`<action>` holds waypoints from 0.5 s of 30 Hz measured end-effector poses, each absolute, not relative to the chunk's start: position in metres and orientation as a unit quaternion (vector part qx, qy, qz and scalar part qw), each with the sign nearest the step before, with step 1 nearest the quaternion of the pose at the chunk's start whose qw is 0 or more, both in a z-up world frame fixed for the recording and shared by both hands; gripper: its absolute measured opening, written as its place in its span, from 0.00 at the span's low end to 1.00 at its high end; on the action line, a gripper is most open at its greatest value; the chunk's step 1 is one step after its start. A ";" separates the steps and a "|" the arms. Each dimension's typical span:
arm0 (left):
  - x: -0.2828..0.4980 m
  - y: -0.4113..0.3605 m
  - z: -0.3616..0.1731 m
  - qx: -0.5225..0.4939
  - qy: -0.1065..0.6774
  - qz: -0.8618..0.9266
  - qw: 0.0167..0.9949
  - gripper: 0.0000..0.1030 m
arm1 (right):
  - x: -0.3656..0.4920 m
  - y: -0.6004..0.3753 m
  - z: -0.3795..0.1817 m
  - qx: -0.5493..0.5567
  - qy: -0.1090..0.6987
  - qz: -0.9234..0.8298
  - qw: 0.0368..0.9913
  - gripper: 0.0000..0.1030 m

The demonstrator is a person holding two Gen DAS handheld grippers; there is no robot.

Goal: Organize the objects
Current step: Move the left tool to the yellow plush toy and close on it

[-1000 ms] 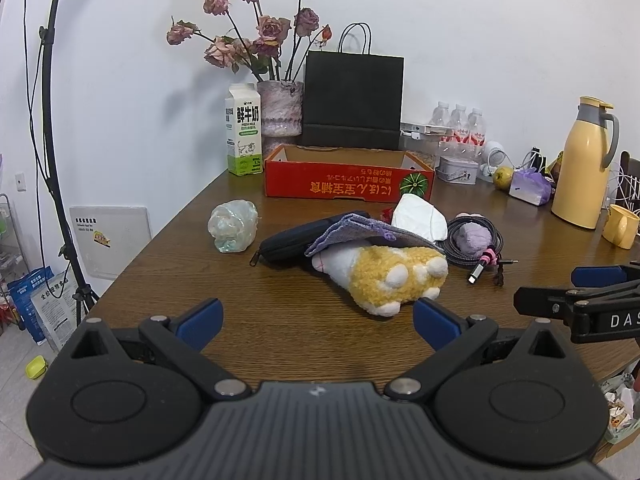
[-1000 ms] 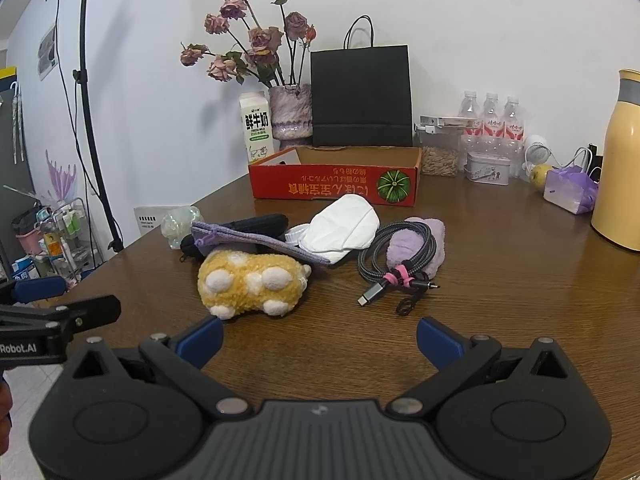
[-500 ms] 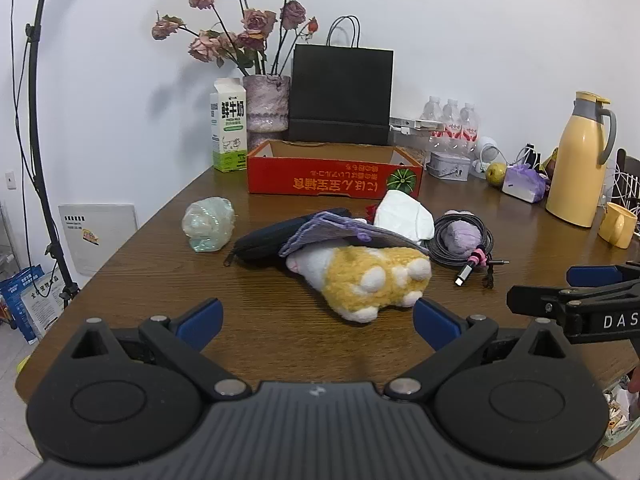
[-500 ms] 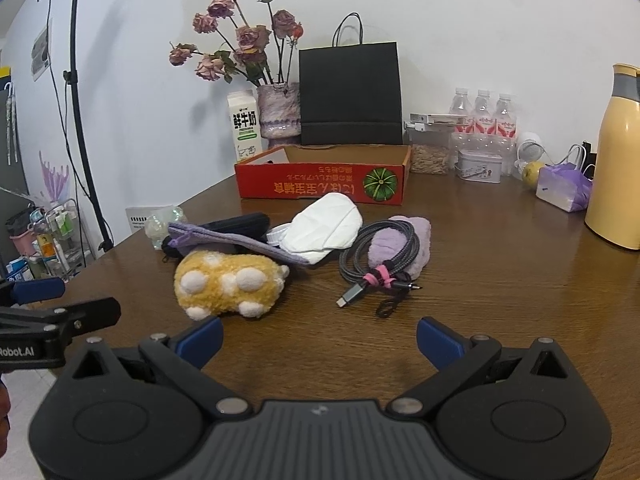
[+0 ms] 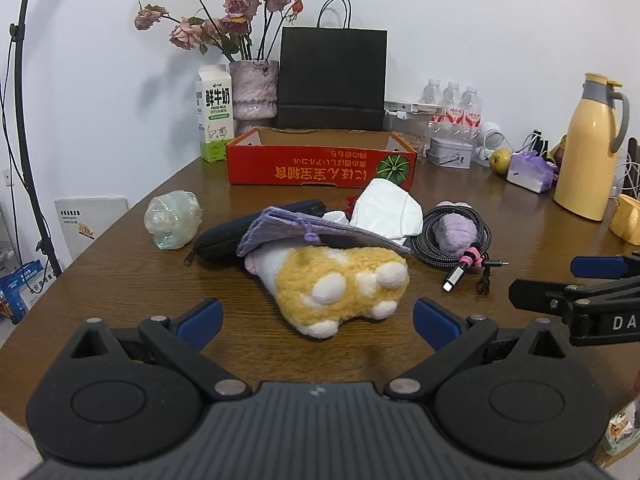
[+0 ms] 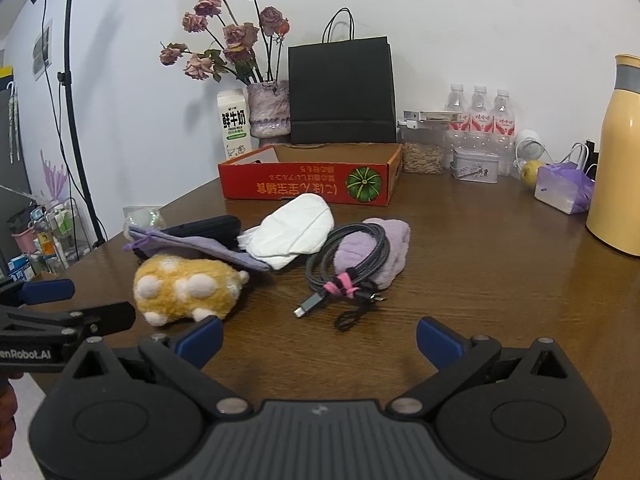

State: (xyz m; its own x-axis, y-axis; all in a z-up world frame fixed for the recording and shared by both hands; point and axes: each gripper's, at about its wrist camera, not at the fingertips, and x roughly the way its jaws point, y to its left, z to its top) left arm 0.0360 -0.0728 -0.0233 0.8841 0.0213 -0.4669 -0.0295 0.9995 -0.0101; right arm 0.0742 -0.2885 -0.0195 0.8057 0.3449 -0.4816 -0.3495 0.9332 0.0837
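Observation:
A pile lies mid-table: a yellow plush paw (image 5: 340, 284) (image 6: 184, 288), a purple pouch (image 5: 296, 230) over a black case (image 5: 224, 236), a white mask (image 5: 390, 210) (image 6: 298, 230), a coiled grey cable (image 5: 452, 240) (image 6: 352, 260) around a lilac plush (image 6: 384, 248), and a pale green figurine (image 5: 172, 220). An open red cardboard box (image 5: 320, 164) (image 6: 308, 182) stands behind. My left gripper (image 5: 318, 320) is open and empty, just in front of the paw. My right gripper (image 6: 318, 334) is open and empty, in front of the cable.
A milk carton (image 5: 214, 118), flower vase (image 5: 254, 90) and black paper bag (image 5: 332, 78) stand at the back. Water bottles (image 6: 480, 118), a tin (image 6: 476, 166), a purple tissue pack (image 6: 564, 188) and a yellow thermos (image 5: 588, 148) are at the right. The table edge curves off left.
Both grippers have moved forward toward the pile, which looks larger and closer. Both stay open and empty.

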 end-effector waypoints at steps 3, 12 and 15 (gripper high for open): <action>0.045 -0.082 -0.025 -0.008 0.241 0.025 0.970 1.00 | 0.082 -0.295 -0.019 -0.008 0.247 0.191 0.950 1.00; 0.077 -0.105 -0.032 0.000 0.248 0.067 0.966 1.00 | 0.112 -0.311 -0.021 -0.014 0.244 0.200 0.949 1.00; 0.086 -0.111 -0.034 0.004 0.253 0.080 0.964 1.00 | 0.122 -0.316 -0.023 -0.015 0.245 0.201 0.948 1.00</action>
